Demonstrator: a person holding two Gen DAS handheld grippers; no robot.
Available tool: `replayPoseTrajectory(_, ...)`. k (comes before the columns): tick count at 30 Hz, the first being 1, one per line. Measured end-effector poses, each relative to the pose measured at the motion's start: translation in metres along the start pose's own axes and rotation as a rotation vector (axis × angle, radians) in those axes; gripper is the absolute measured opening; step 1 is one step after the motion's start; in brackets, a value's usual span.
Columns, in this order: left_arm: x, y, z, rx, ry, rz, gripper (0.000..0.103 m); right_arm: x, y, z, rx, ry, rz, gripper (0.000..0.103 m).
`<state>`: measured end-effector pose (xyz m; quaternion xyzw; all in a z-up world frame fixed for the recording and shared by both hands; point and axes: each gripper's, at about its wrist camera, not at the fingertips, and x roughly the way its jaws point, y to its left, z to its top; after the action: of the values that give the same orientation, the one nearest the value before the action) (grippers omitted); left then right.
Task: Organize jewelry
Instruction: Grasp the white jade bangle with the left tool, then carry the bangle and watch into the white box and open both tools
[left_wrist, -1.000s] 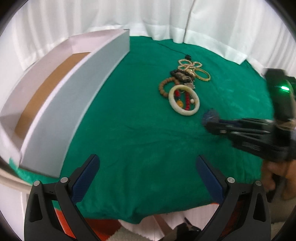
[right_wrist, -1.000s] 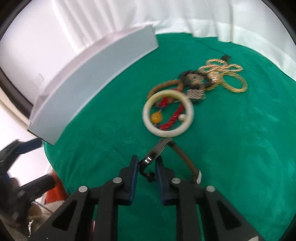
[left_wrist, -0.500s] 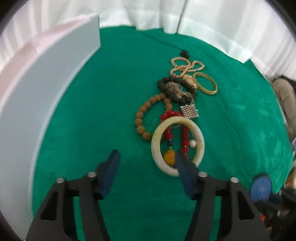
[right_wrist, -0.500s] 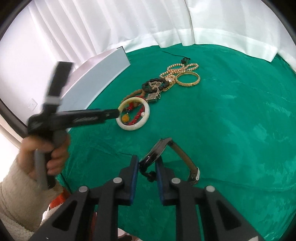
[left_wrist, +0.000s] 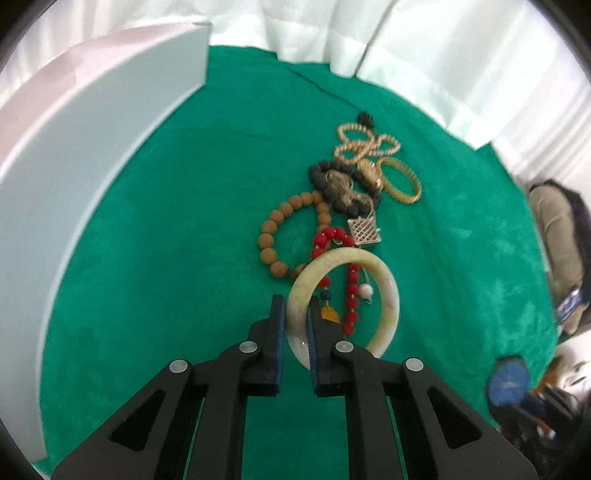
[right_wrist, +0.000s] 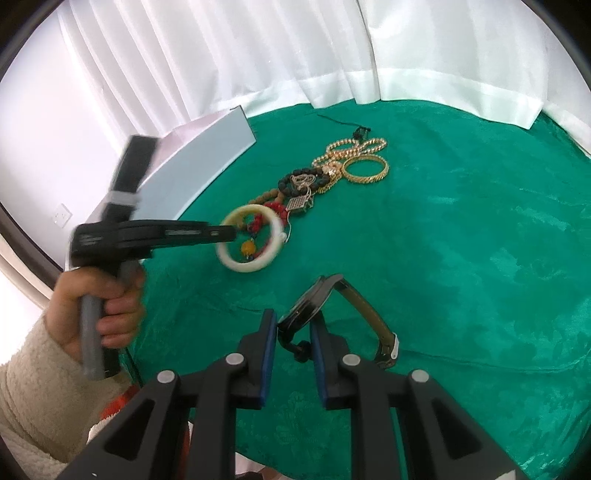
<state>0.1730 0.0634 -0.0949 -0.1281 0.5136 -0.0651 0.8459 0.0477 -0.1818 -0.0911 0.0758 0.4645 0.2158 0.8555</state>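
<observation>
On the green cloth (left_wrist: 184, 206), left tongs (left_wrist: 295, 321) have just closed onto the pale bangle (left_wrist: 384, 295); right tongs (right_wrist: 293, 332) grip the watch (right_wrist: 306, 306).

The white box (left_wrist: 92, 166) is cut off at the left edge.

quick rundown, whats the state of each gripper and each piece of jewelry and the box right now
left gripper: jaws have just closed, shut on the pale bangle's rim
pale bangle: pinched at its near edge, over the red bead strand
right gripper: shut on the watch
watch: held by its case, strap hanging
red bead strand: on the cloth, partly inside the bangle
gold bangle: lying flat, untouched
white box: open-topped, inside hidden
</observation>
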Motion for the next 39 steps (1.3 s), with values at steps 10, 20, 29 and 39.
replayPoseTrajectory(10, -0.124, 0.057, 0.002, -0.098, -0.134, -0.042, 0.009, 0.012, 0.059, 0.049, -0.123, 0.008, 0.062, 0.019)
replayPoseTrajectory(20, -0.195, 0.189, 0.023, -0.247, -0.253, 0.224, 0.009, 0.060, 0.234, 0.150, -0.432, -0.059, 0.253, 0.019)
replayPoseTrajectory(29, -0.135, 0.276, 0.015, -0.377, -0.110, 0.327, 0.010, 0.194, 0.317, 0.180, -0.472, 0.122, 0.295, 0.019)
replayPoseTrajectory(39, -0.129, 0.279, -0.001, -0.380, -0.091, 0.387, 0.033, 0.241, 0.323, 0.165, -0.490, 0.161, 0.205, 0.051)
